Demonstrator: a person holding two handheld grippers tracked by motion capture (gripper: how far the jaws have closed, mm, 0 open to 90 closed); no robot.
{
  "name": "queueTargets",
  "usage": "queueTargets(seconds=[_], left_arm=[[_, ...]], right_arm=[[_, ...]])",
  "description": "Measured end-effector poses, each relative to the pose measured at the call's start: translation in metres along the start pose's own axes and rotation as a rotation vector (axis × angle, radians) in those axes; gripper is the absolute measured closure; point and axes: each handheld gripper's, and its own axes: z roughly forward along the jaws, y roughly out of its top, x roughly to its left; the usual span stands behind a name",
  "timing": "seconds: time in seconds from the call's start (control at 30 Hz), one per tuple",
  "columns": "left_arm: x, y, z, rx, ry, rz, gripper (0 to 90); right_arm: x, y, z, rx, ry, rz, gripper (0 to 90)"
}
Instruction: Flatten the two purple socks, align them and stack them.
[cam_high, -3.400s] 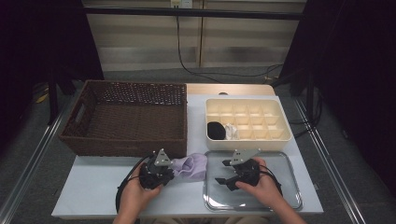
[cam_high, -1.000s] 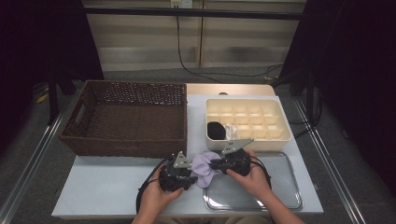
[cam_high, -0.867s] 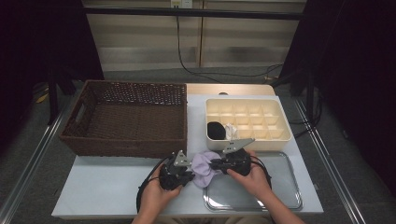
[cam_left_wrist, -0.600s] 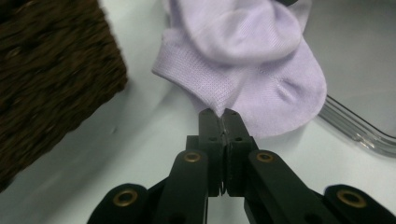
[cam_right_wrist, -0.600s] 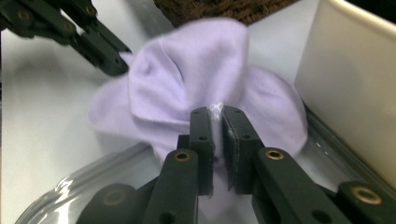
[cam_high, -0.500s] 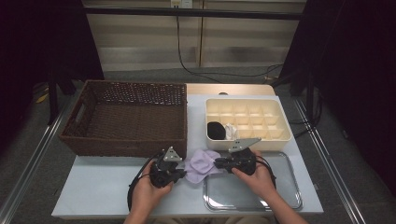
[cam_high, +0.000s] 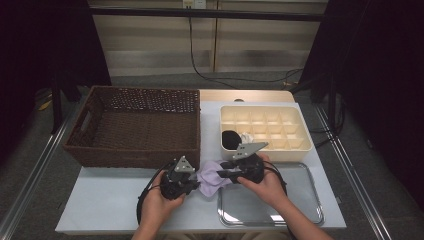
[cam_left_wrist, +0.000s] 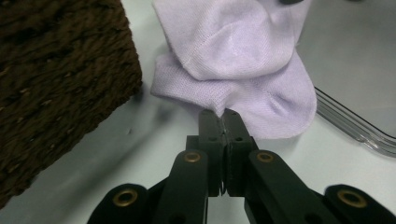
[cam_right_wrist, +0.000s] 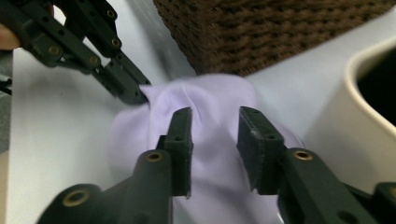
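Fingers (cam_left_wrist: 232, 122) of left gripper (cam_left_wrist: 224, 116) pinch lilac sock (cam_left_wrist: 233, 60) edge on tabletop (cam_high: 100, 200) btwn basket (cam_high: 135, 125) & tray (cam_high: 300, 200), right gripper (cam_right_wrist: 215, 135) fingers apart over it; folding step, next probably needs right to clamp.

The sock (cam_left_wrist: 233, 70) is soft lilac knit cloth, finely ribbed and matt. The basket (cam_high: 135, 125) is rough dark-brown wicker. The tray (cam_high: 300, 200) is shiny, reflective metal. The compartment box (cam_high: 267, 125) looks like smooth cream plastic. The desk (cam_high: 105, 200) is a smooth pale surface. The grippers' jaws are matt black plastic with brass-coloured rivets.
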Motion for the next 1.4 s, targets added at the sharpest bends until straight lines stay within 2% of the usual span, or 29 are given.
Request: queueTargets(seconds=[0.03,0.07,0.1,0.13,0.17,0.2,0.27,0.3,0.33,0.37,0.43,0.5,0.57,0.7,0.87,0.9,1.1,1.13,1.2,1.27,1.4], left_arm=[[0.000,0.000,0.000,0.004,0.004,0.002,88.6],[-0.001,0.000,0.001,-0.007,0.002,0.001,88.6],[-0.001,0.000,0.001,-0.007,0.002,0.001,88.6],[-0.001,0.000,0.001,0.007,0.005,0.007,88.6],[-0.001,0.000,0.001,0.007,0.005,0.007,88.6],[0.000,0.000,0.001,0.005,0.005,0.007,88.6],[0.001,-0.001,0.000,0.008,-0.002,-0.001,88.6],[0.001,-0.002,-0.001,0.012,0.000,0.002,88.6],[0.002,-0.002,-0.002,0.004,-0.003,-0.006,88.6],[0.002,-0.002,-0.002,0.004,-0.003,-0.006,88.6],[0.003,-0.004,-0.004,-0.001,0.003,-0.015,88.6],[0.006,-0.006,-0.009,-0.002,0.006,-0.021,88.6],[0.007,-0.007,-0.012,-0.007,0.009,-0.034,88.6],[0.012,-0.012,-0.021,-0.018,-0.033,-0.050,88.5],[0.017,-0.019,-0.028,-0.012,-0.022,-0.061,88.3],[0.018,-0.020,-0.028,-0.003,-0.003,-0.057,88.3],[0.027,-0.026,-0.032,0.027,0.008,-0.065,87.9],[0.030,-0.029,-0.033,0.029,0.021,-0.078,87.8],[0.035,-0.034,-0.036,0.040,0.017,-0.086,87.7],[0.042,-0.039,-0.040,0.049,0.037,-0.104,87.4],[0.046,-0.043,-0.043,0.051,0.041,-0.132,85.3]], right_arm=[[0.001,0.002,0.004,0.005,0.001,-0.008,63.8],[0.001,0.004,0.014,0.032,-0.006,-0.024,64.2],[0.001,0.004,0.014,0.032,-0.006,-0.024,64.2],[0.001,0.003,0.022,0.062,-0.004,-0.025,77.6],[0.001,0.003,0.022,0.062,-0.004,-0.025,77.6],[0.000,0.003,0.023,0.083,0.008,-0.024,82.1],[-0.002,0.000,0.023,0.090,-0.001,-0.019,87.8],[-0.004,-0.001,0.019,0.079,0.005,0.007,88.2],[-0.008,-0.003,0.012,0.045,0.005,0.042,88.4],[-0.008,-0.003,0.012,0.045,0.005,0.042,88.4],[-0.014,-0.005,0.002,0.022,0.007,0.072,88.5],[-0.021,-0.011,-0.013,-0.003,-0.006,0.098,88.4],[-0.023,-0.015,-0.019,-0.010,-0.009,0.117,88.4],[-0.027,-0.025,-0.027,-0.024,0.007,0.153,88.5],[-0.026,-0.041,-0.032,-0.020,0.016,0.187,90.0],[-0.025,-0.044,-0.032,-0.011,0.016,0.185,90.0],[-0.018,-0.042,-0.025,-0.015,0.019,0.166,83.5],[-0.017,-0.041,-0.024,-0.014,0.019,0.161,82.6],[-0.016,-0.039,-0.021,-0.012,0.019,0.152,80.3],[-0.014,-0.037,-0.017,-0.008,0.014,0.144,78.4],[-0.014,-0.039,-0.015,0.003,0.013,0.145,76.5]])
